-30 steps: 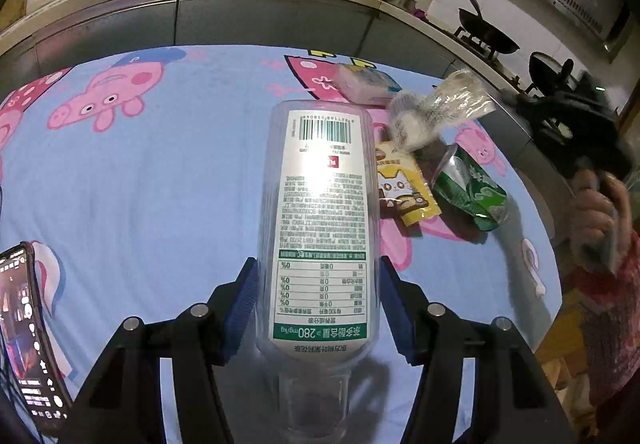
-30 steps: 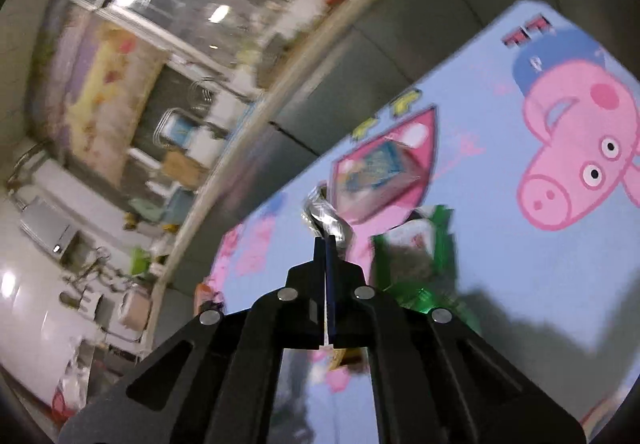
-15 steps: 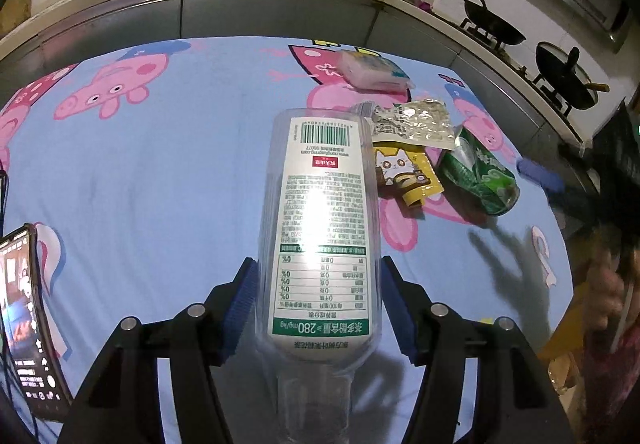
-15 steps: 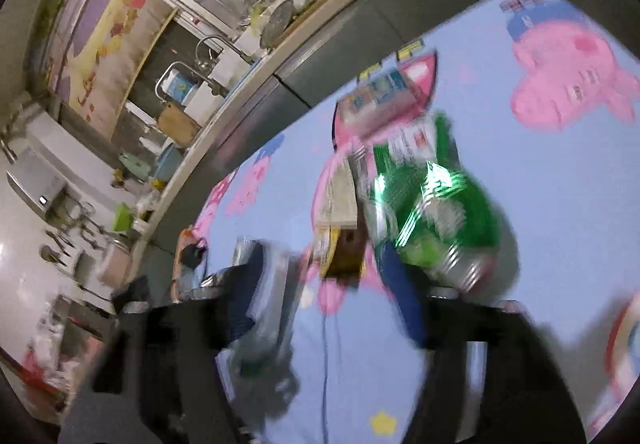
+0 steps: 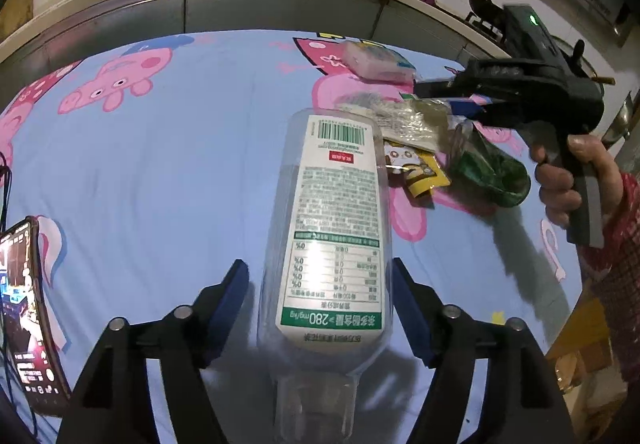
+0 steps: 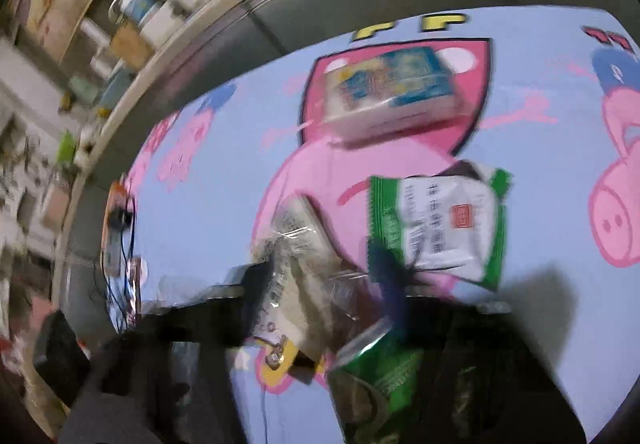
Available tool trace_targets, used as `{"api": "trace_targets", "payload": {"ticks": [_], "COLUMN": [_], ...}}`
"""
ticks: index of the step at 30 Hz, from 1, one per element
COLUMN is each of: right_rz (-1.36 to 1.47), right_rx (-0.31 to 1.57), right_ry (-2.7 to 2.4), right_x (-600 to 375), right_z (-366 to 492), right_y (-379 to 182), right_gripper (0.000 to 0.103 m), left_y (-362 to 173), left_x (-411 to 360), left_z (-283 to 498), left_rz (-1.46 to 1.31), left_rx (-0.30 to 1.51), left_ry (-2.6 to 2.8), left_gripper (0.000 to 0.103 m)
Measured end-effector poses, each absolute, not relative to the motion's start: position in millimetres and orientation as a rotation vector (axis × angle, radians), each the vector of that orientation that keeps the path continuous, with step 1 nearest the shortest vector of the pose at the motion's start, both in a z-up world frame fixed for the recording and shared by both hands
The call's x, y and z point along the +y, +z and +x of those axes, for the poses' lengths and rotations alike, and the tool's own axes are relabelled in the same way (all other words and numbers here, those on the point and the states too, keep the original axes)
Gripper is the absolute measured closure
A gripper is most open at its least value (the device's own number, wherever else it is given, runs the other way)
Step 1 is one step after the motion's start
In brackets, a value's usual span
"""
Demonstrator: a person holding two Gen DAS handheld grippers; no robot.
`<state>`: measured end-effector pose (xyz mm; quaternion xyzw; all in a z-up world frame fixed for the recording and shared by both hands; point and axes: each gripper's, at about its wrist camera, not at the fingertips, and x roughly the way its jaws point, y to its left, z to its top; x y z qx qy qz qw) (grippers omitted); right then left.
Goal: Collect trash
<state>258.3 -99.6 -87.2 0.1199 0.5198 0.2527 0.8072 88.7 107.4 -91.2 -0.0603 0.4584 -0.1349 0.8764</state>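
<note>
Gathering wrappers while a clear plastic bottle (image 5: 332,244) lies between the left gripper (image 5: 320,308) pads.

Those pads stand spread, barely touching the bottle on the blue cartoon tablecloth (image 5: 160,163). Farther out, the right gripper (image 6: 320,280), fingers parted, straddles a crinkled clear wrapper (image 6: 296,244) beside the green packet (image 6: 444,228); pinching it shut looks like the next move. 1 tissue pack (image 6: 392,95) waits beyond.

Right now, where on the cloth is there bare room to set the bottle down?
Bare cloth lies left of the bottle, between it and the phone. Right of it is crowded: wrappers, green bag, tissue pack, right hand-held gripper.
</note>
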Motion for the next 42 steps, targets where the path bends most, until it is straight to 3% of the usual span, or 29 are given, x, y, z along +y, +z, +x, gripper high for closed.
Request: {"api": "trace_targets", "payload": {"ticks": [6, 12, 19, 22, 23, 25, 34, 42], "right_rz": [0.287, 0.242, 0.17, 0.262, 0.314, 0.382, 0.399, 0.517], "right_rx": [0.895, 0.737, 0.8, 0.867, 0.885, 0.869, 0.851, 0.869], "right_ry": [0.625, 0.635, 0.596, 0.574, 0.574, 0.55, 0.512, 0.516], "right_x": [-105, -127, -121, -130, -135, -144, -150, -147], "right_z": [205, 112, 47, 49, 52, 53, 94, 128], "right_y": [-28, -4, -69, -96, -102, -107, -119, -141], "right_gripper": [0.103, 0.103, 0.102, 0.092, 0.064, 0.037, 0.037, 0.039], "left_y": [-83, -64, -82, -86, -85, -84, -89, -86], "left_x": [112, 108, 77, 72, 74, 79, 87, 87], "left_z": [85, 71, 65, 61, 60, 58, 55, 44], "left_rz": [-0.149, -0.142, -0.105, -0.099, -0.1, -0.105, -0.124, -0.105], "left_rx": [0.934, 0.906, 0.97, 0.986, 0.987, 0.988, 1.01, 0.996], "left_ry": [-0.278, -0.325, -0.357, -0.349, -0.345, -0.331, -0.303, -0.272], "left_gripper": [0.043, 0.043, 0.043, 0.042, 0.042, 0.041, 0.04, 0.03]}}
